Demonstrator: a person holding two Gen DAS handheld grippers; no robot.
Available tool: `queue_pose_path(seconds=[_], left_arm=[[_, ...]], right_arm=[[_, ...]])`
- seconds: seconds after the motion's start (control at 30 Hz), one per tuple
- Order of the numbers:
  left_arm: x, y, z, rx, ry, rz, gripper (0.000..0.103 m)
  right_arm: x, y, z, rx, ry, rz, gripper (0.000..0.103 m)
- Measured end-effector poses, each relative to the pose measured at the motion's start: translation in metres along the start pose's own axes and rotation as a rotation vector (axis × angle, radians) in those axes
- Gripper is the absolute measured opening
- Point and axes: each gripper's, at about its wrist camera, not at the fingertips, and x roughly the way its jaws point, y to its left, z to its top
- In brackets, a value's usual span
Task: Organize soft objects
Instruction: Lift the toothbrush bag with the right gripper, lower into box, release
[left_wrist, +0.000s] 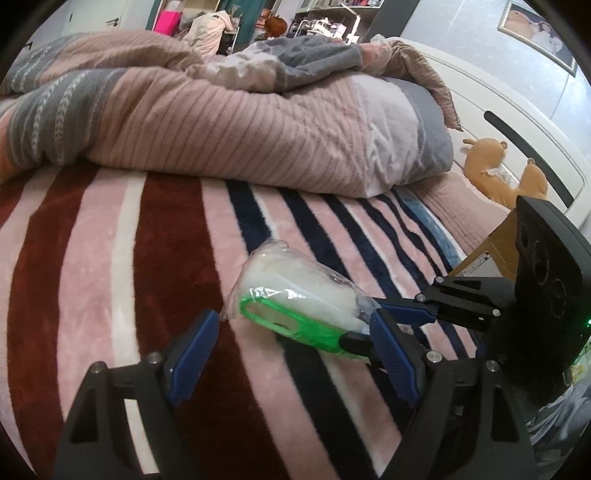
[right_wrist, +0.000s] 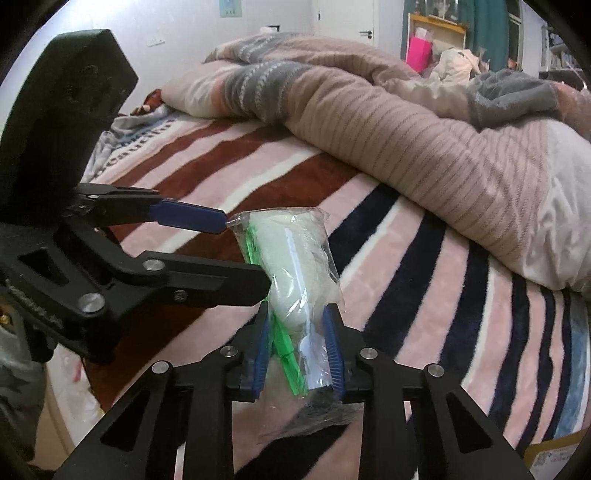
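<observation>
Right gripper (right_wrist: 297, 347) pinching plastic bag (right_wrist: 295, 266) with white fluff and green bit; left gripper (left_wrist: 291, 328) spread wide beside it

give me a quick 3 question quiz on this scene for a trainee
1. True or false: the right tool is shut on the plastic-wrapped bundle.
2. Which colour is the hard piece inside the wrap? A red, B green, C yellow.
3. Fill in: the left tool is ____, its fingers either side of the bundle.

Key: 1 true. 2 B. 3 open. The bundle is held above the striped blanket, with the rumpled duvet behind it.
</observation>
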Motion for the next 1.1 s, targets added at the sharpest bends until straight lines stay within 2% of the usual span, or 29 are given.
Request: queue_pose_path(seconds=[0.3,0.43,0.57,0.6,0.67,0.83,1.1], left_arm=[[-0.026,-0.033,0.009,0.034,-0.038,-0.039,0.081],[-0.035,-0.053,0.010,0.040,-0.037,-0.096,0.081],[-0.048,-0.079,0.012,0.068,-0.069,-0.106,0.081],[-0.054,-0.089,0.013,0.082,-0.081,-0.108,0.080],[-0.062,-0.103,0.015,0.108,-0.099,-0.114,0.065],[-0.088,-0.153,0.026,0.195,-0.157,-0.107,0.054],[-0.107,-0.241,0.044,0.330,-0.220,-0.121,0.052]], right_arm=[[-0.055,0.000,-0.005,0.023,-0.103,0.007,0.020],[-0.082,0.000,-0.011,0.017,-0.159,0.002,0.020],[-0.108,0.000,-0.014,0.023,-0.207,0.000,0.019],[-0.115,0.000,-0.015,0.021,-0.220,-0.001,0.018],[-0.133,0.002,-0.017,0.016,-0.253,-0.014,0.018],[-0.178,-0.002,-0.024,0.016,-0.333,-0.071,0.018],[-0.256,-0.029,-0.047,0.053,-0.449,-0.164,0.018]])
